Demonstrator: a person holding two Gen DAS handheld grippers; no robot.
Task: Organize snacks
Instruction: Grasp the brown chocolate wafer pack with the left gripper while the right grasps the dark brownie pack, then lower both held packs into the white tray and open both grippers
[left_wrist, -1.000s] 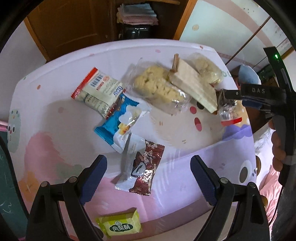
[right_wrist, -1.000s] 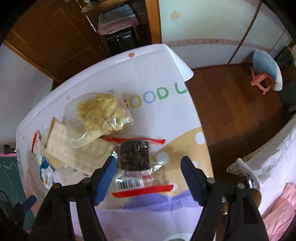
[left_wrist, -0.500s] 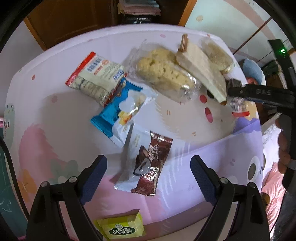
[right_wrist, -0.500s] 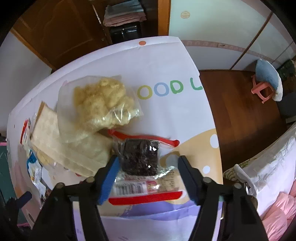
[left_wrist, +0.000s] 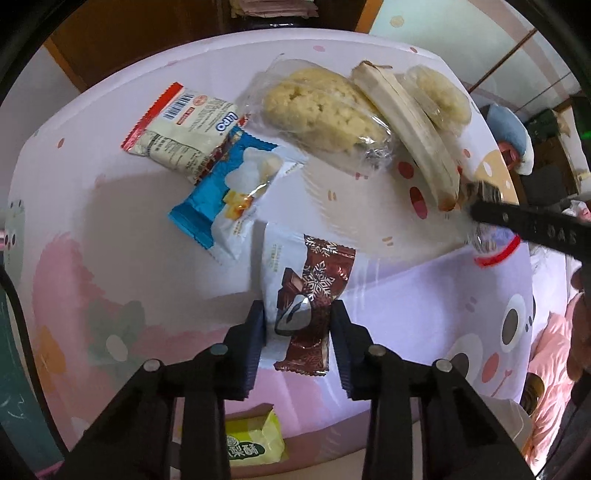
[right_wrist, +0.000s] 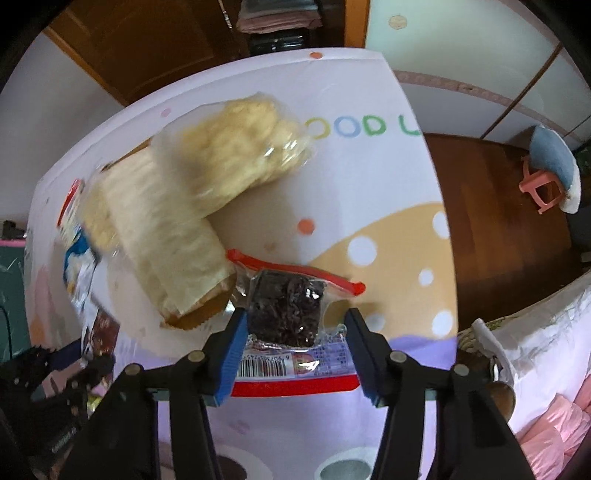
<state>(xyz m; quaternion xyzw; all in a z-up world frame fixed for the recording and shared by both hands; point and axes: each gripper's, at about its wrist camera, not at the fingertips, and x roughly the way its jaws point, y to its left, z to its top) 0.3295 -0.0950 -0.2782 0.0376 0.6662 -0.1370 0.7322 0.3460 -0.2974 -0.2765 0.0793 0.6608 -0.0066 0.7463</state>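
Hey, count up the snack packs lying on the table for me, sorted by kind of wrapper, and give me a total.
Clear plastic bags: 4 — pale puffed snack, flat wafers, second pale snack, dark snack with red zip
Printed foil wrappers: 4 — white and red, blue, brown chocolate, yellow
Total: 8
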